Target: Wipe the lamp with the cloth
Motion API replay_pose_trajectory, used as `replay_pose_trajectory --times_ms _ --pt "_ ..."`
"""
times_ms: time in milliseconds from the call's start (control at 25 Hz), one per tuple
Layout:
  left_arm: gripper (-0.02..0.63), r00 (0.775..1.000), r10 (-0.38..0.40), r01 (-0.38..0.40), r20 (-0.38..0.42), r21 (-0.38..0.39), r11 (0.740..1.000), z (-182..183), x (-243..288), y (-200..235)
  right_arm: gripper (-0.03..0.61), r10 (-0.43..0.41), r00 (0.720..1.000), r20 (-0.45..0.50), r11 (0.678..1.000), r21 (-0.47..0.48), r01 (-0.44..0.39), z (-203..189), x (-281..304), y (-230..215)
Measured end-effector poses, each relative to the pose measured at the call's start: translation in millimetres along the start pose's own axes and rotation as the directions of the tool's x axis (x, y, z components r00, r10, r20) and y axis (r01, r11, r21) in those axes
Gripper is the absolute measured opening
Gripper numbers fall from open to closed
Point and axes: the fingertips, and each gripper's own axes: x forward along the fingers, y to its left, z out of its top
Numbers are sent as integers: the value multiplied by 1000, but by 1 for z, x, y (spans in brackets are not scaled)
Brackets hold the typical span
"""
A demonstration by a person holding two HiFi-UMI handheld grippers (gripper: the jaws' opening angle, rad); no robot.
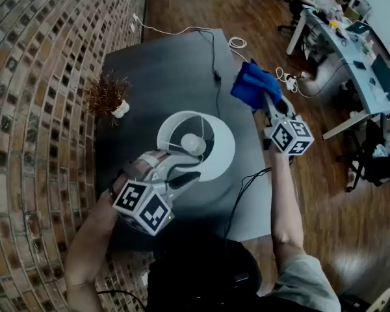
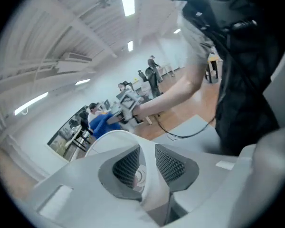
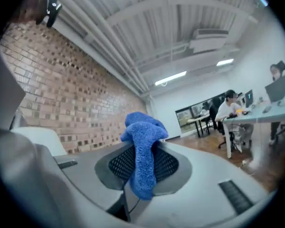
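Head view: right claw (image 1: 265,101) grips one cloth (image 1: 252,83); left claw (image 1: 191,175) open astride one lamp (image 1: 218,139).

Soft, fuzzy blue cloth (image 3: 142,151), like a towel. Smooth white lamp (image 1: 224,145) shade, matt, not shiny. Dark grey tabletop (image 1: 162,70), flat and dull. Smooth grey plastic on the left tongs (image 2: 145,163) and the right tongs (image 3: 143,163), with dark pads (image 2: 171,165) full of tiny bumps. Rough red and brown brick wall (image 1: 32,77). Shiny brown wood floor (image 1: 182,5). Dry, prickly little plant (image 1: 107,93) in a smooth white pot (image 1: 120,109). Thin black cable (image 1: 214,57), smooth, a bit like rubber
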Motion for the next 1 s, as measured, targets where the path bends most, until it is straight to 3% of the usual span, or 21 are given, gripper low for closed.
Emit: replay_pose_trajectory --times_ms 120,240,320,440,480,560,640,720,880,1000 --pt "121 999 16 -18 -34 -77 997 1 29 64 80 -95 995 29 993 -70 97 12 -55 -9" --pt "130 997 20 -27 -77 -91 995 9 62 110 80 -143 983 -118 976 -181 121 -52 -95 7" --pt "137 992 37 -47 -118 -87 995 11 83 137 80 -141 954 -263 966 -248 74 -115 -107 34" --pt "140 980 75 -97 -186 -108 989 7 112 174 80 -70 892 -447 922 -371 -114 -201 -112 103" --pt "140 974 90 -117 -207 -119 986 6 120 184 80 -45 878 -477 881 -433 -190 -219 -109 130" --pt "139 963 118 -153 -242 -129 980 6 131 198 80 -29 880 -474 759 -584 -289 -235 -94 175" --pt "138 955 132 -168 -265 -119 979 10 139 203 80 -63 904 -423 629 -720 -293 -237 -69 193" --pt "138 951 134 -167 -280 -99 981 16 147 203 80 -120 910 -398 532 -799 -280 -249 -41 185" --pt "138 941 143 -169 -306 -62 984 26 161 200 80 -132 878 -460 427 -826 -369 -291 -27 169" --pt "138 935 142 -170 -326 -59 984 28 167 203 78 -114 806 -581 362 -780 -511 -312 -54 183"
